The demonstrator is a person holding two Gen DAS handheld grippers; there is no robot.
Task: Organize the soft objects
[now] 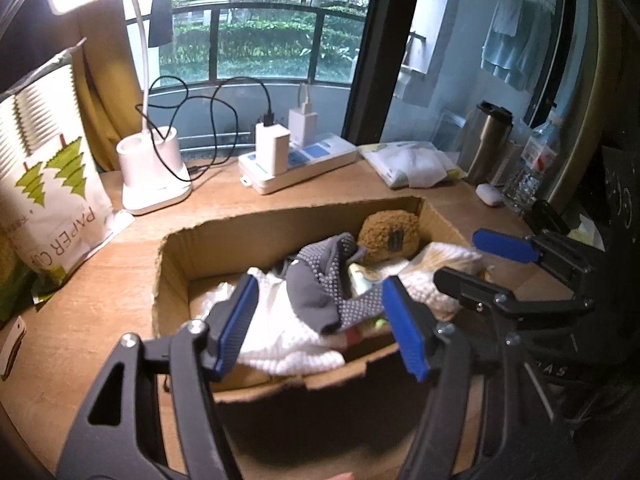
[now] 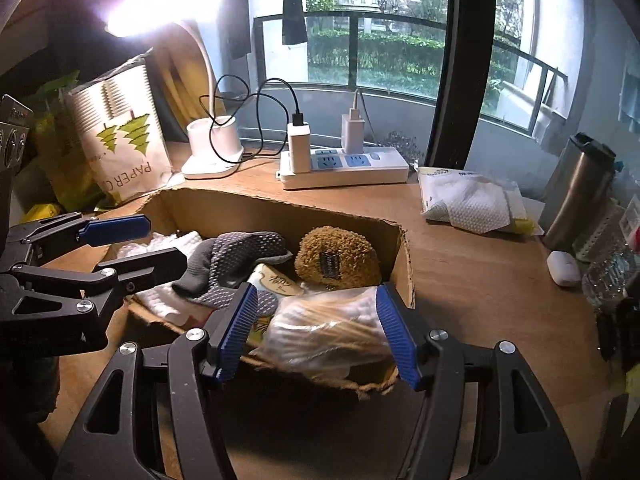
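An open cardboard box (image 1: 176,252) (image 2: 404,264) sits on the wooden desk. In it lie a brown plush toy (image 1: 390,234) (image 2: 338,256), a grey dotted glove (image 1: 320,280) (image 2: 236,256), a white knitted cloth (image 1: 288,336) (image 2: 160,248) and a clear bag of cotton swabs (image 2: 328,326) (image 1: 436,260). My left gripper (image 1: 320,320) is open above the box's near side, over the cloth and glove, holding nothing. My right gripper (image 2: 316,328) is open with the swab bag between its blue pads (image 2: 396,332) at the box's near right corner; it also shows in the left wrist view (image 1: 480,260).
Behind the box stand a white desk lamp (image 1: 154,176) (image 2: 214,148), a power strip with chargers (image 1: 300,160) (image 2: 344,162) and a paper-cup bag (image 1: 48,184) (image 2: 120,136). A tissue pack (image 2: 468,198), steel tumbler (image 2: 580,188), white earbud case (image 2: 564,268) and water bottle (image 1: 532,164) stand right.
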